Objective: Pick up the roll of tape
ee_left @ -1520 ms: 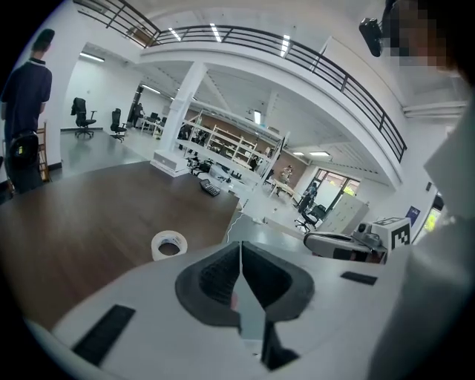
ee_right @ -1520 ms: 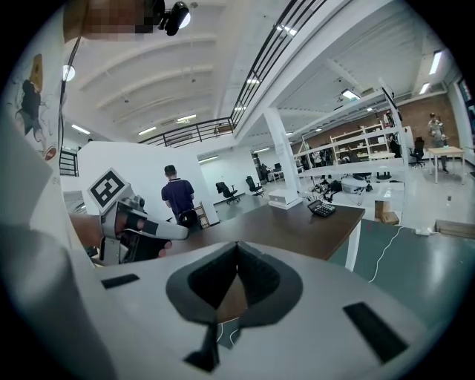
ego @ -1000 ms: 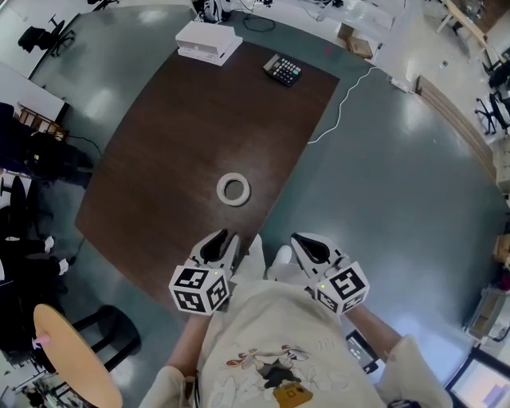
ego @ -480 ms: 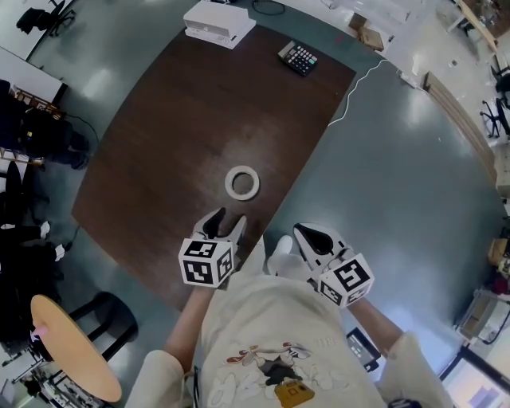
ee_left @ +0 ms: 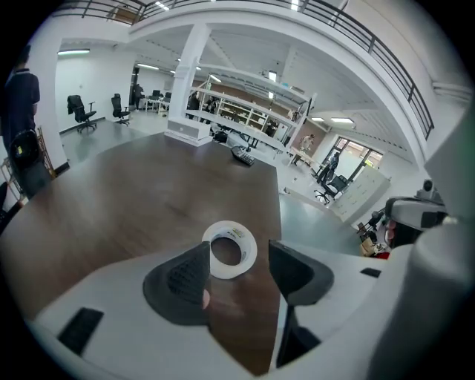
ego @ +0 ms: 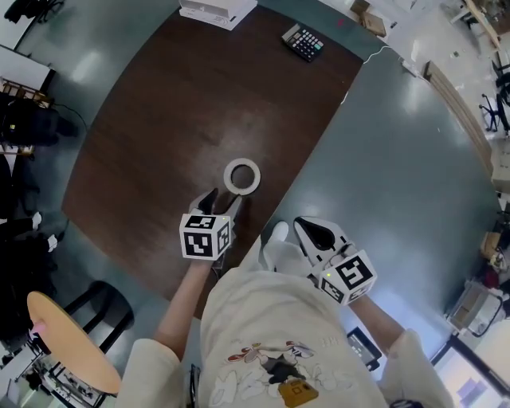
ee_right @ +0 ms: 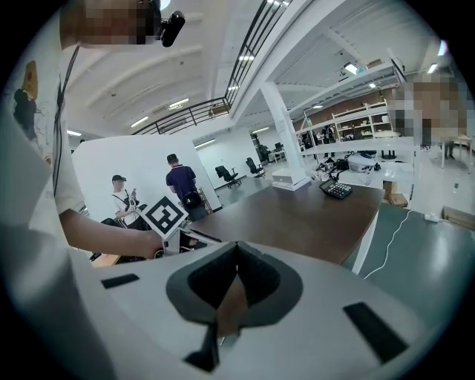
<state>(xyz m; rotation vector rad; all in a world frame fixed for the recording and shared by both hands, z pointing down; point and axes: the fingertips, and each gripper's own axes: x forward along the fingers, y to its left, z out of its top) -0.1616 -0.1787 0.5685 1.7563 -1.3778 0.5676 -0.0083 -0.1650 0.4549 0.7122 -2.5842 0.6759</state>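
A white roll of tape [ego: 241, 176] lies flat on the dark brown table [ego: 183, 119]. My left gripper [ego: 221, 200] hovers just short of it, and its jaws have just been opening; they now stand open with nothing between them. In the left gripper view the roll of tape [ee_left: 229, 249] sits just beyond the left gripper [ee_left: 236, 269], in line with the gap and close to the left pad. My right gripper [ego: 307, 232] hangs off the table's near edge, beside my body, its jaws shut and empty; the right gripper [ee_right: 236, 269] shows both pads meeting.
A black calculator [ego: 304, 41] and a white box [ego: 217, 11] lie at the table's far end. A white cable [ego: 351, 88] runs over the grey floor to the right. A round wooden stool [ego: 68, 344] stands at the lower left. Two people [ee_right: 148, 194] stand beyond the table.
My left gripper has moved forward and down over the table toward the roll of tape, and its jaws have spread apart. The right gripper has shifted only a little.
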